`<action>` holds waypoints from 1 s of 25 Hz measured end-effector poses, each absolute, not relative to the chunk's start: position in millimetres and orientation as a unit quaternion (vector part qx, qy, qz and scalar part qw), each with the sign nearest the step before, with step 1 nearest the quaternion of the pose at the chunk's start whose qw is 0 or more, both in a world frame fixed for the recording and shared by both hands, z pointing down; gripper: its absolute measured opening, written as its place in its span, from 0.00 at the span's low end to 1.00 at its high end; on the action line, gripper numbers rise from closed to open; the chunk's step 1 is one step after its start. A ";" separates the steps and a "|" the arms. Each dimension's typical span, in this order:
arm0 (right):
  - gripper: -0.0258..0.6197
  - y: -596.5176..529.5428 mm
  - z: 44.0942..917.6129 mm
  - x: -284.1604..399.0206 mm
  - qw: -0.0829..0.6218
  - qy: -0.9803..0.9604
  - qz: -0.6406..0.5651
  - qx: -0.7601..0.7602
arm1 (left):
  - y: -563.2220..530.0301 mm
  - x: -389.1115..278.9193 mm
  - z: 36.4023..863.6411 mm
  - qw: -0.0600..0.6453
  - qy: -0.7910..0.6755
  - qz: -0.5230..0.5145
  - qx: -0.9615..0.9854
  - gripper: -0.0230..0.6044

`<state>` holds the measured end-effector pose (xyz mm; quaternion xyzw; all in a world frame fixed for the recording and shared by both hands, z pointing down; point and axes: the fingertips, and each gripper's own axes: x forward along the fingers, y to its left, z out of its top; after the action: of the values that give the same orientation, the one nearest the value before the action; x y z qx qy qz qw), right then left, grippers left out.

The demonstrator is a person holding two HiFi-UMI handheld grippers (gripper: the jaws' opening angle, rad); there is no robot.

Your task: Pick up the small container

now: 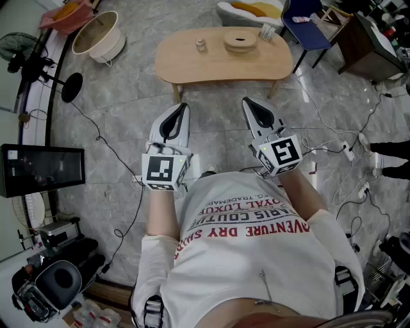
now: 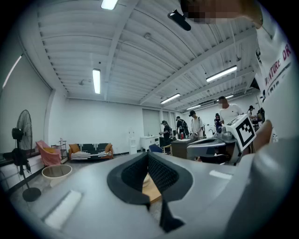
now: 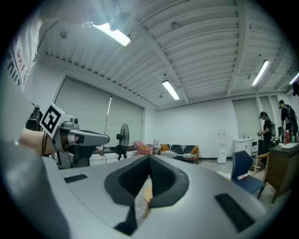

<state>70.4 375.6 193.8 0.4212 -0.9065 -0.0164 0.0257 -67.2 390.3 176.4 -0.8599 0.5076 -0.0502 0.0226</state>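
One small container (image 1: 200, 43) stands upright on the single wooden desk (image 1: 218, 67), in its left part as the head view shows it. To its right on the desk lie one round wooden disc (image 1: 240, 41) and, further right near the end, one small box (image 1: 267, 32); the three are apart from each other. Two grippers hang over the floor, well short of the desk: the left gripper (image 1: 181, 109) has its jaws pressed together on nothing, and the right gripper (image 1: 248, 104) is likewise closed and empty. One blue chair (image 1: 305, 19) stands beyond the desk's right end
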 end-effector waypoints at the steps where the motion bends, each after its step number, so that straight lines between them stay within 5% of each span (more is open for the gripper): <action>1: 0.03 374.0 194.1 70.1 0.026 -0.906 -0.015 0.422 | 388.9 -67.7 176.3 0.023 0.507 -0.050 -0.860 0.06; 22: 0.03 346.2 207.2 32.1 0.025 -0.906 0.004 0.423 | 366.6 -98.1 196.4 0.006 0.479 -0.041 -0.877 0.06; 23: 0.03 343.5 209.7 26.9 0.026 -0.904 0.005 0.427 | 363.8 -102.7 200.7 0.006 0.477 -0.042 -0.878 0.09; 25: 0.03 337.0 213.6 16.0 0.028 -0.902 0.007 0.431 | 355.8 -113.4 208.3 0.002 0.476 -0.043 -0.879 0.41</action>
<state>16.0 337.0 213.6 0.4315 -0.9017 0.0067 0.0281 -113.4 355.8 208.3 -0.8786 0.4757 -0.0425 0.0019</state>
